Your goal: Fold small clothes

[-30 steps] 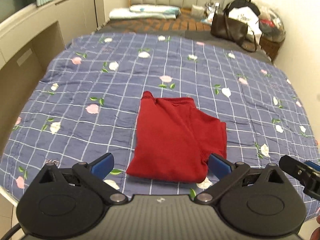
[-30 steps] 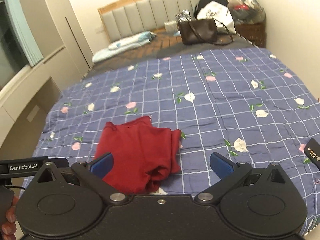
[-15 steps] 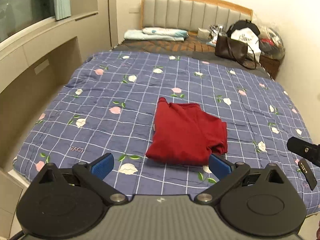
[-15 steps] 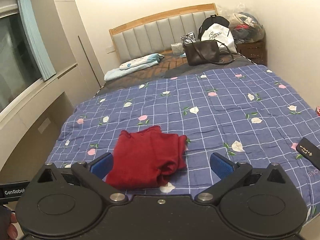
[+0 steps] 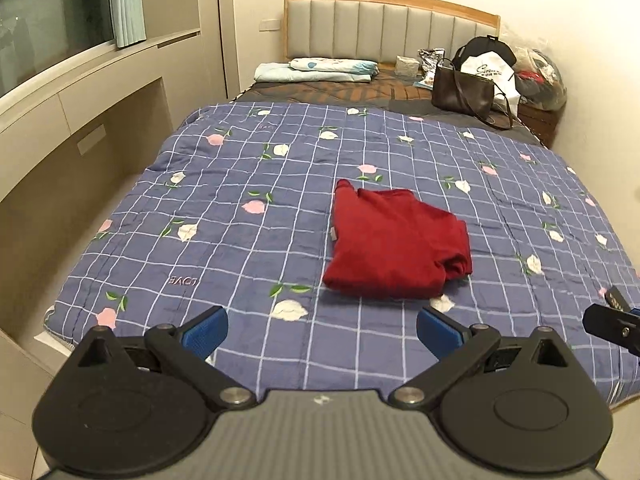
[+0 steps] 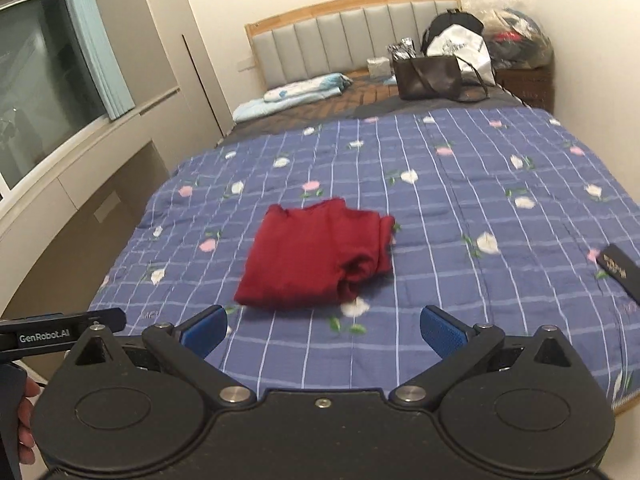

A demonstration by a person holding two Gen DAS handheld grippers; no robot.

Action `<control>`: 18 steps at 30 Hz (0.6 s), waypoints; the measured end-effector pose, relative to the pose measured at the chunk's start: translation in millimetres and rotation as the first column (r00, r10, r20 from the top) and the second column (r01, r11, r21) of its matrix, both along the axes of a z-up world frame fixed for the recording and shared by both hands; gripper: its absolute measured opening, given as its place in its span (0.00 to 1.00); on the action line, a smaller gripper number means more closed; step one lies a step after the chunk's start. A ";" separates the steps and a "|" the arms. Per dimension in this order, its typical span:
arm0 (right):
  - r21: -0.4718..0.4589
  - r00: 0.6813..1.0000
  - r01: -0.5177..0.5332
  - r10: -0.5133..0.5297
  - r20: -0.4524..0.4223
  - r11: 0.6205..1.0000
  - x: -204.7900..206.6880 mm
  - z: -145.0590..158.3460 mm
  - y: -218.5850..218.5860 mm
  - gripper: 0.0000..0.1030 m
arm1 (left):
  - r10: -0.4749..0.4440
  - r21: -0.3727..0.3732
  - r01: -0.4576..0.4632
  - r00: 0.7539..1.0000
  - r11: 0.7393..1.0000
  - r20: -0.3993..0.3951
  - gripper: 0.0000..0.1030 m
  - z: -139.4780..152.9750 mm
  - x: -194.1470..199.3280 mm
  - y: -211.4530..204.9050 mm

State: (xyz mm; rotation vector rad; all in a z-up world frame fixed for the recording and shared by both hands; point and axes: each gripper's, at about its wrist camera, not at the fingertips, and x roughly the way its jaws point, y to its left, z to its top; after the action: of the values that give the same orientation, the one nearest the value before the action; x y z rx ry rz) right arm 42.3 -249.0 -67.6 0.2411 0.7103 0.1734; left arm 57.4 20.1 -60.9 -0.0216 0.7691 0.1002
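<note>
A folded red garment [image 5: 396, 246] lies on the blue checked quilt [image 5: 248, 168], near the bed's middle. The left gripper [image 5: 322, 330] and right gripper [image 6: 323, 330] both hang above the quilt's near edge, jaws spread wide and empty, apart from the garment. Only the right view shows a fingertip [image 6: 25, 410] at its left edge and a black flat object [image 6: 620, 270] at the quilt's right.
</note>
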 end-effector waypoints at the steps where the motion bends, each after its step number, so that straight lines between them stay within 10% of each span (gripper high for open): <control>1: -0.002 1.000 0.009 -0.009 -0.010 1.000 -3.4 -1.7 2.7 0.99 | -0.007 0.006 0.007 1.000 1.000 -0.003 0.99 -1.7 -3.5 3.0; 18: -0.049 0.997 0.059 -0.062 -0.055 0.997 -34.2 -6.1 29.8 0.99 | -0.088 0.006 0.088 0.996 0.996 -0.019 1.00 -14.6 -27.0 34.9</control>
State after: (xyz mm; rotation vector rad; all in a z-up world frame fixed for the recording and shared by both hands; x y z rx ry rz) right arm 8.1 -219.2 -73.7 0.2225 0.7615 0.0921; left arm 30.4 55.0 -75.5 0.0201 0.7873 0.0197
